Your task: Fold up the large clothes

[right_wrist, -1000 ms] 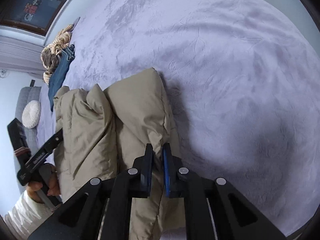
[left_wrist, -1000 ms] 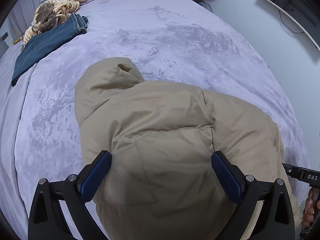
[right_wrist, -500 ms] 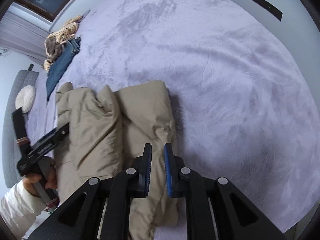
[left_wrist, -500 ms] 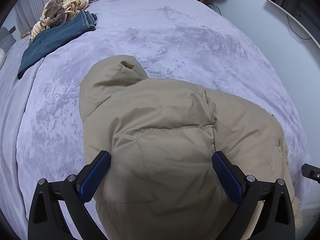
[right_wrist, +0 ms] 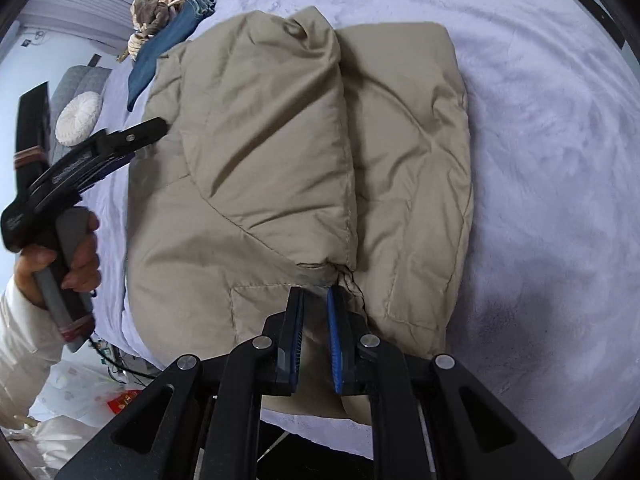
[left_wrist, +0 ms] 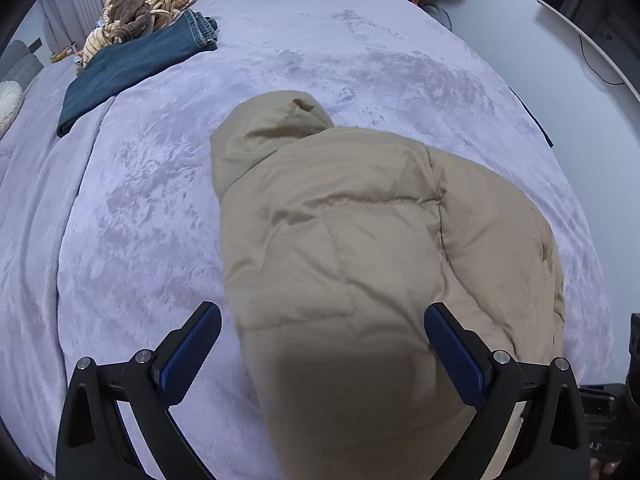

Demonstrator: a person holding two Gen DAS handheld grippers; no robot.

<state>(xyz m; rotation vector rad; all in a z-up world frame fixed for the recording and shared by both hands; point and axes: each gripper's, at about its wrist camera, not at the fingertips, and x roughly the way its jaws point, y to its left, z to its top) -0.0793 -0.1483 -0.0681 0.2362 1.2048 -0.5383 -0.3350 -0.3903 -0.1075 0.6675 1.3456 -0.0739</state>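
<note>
A beige puffer jacket (left_wrist: 360,240) lies folded on the lilac bed cover (left_wrist: 140,220), hood (left_wrist: 276,128) pointing away. My left gripper (left_wrist: 323,312) hovers open above the jacket's near end, left finger over the bed cover, right finger over the jacket, nothing between the pads. In the right wrist view the jacket (right_wrist: 260,140) fills the middle, one sleeve laid across its body. My right gripper (right_wrist: 314,296) sits at the sleeve cuff (right_wrist: 332,270), its jaws closing with beige fabric pinched in the narrow gap. A hand (right_wrist: 76,256) holds the left gripper (right_wrist: 148,136) beside the jacket's edge.
Folded blue jeans (left_wrist: 132,64) and a striped brown bundle (left_wrist: 140,12) lie at the bed's far left corner. A round white cushion (right_wrist: 78,118) rests on a grey sofa to the left. A screen (left_wrist: 592,16) hangs on the right wall. The bed's near edge (right_wrist: 440,432) drops off below the jacket.
In the right wrist view the jacket has grown from a small shape to filling the frame, with the sleeve cuff now at the fingertips. My left gripper has shifted left, its left finger now over bare cover.
</note>
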